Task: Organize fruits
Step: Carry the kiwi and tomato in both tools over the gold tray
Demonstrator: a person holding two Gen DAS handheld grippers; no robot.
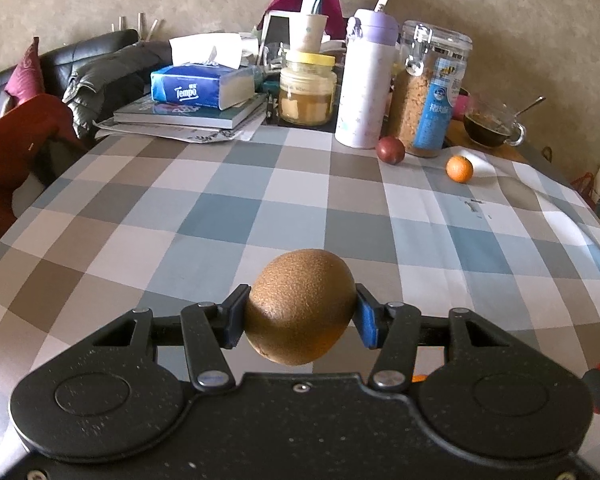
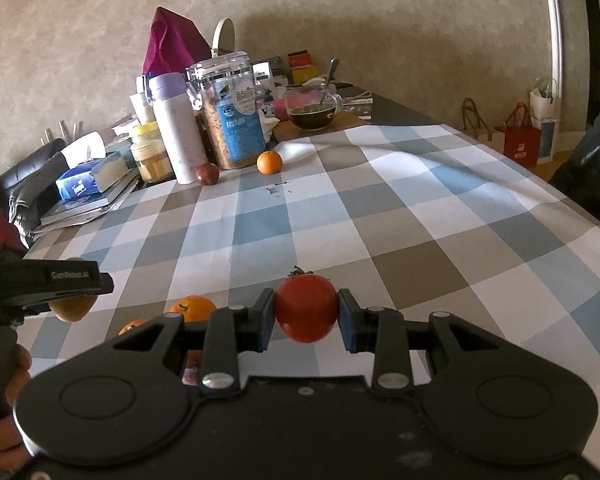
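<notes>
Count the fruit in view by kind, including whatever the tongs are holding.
Kiwi: 1
Tomato: 1
Dark red round fruit: 1
Oranges: 3
Total: 6

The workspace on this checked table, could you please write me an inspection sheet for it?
Surface: checked tablecloth, middle bare.
Job's things: kiwi and tomato held; mandarin and dark red fruit at the far edge; oranges near.
Clutter: tissue box, jars, flask, glass cup.
Grippers: left hand-held gripper shut on kiwi; right hand-held gripper shut on tomato.
Cables: nothing seen.
Surroundings: sofa, wall, bags.
</notes>
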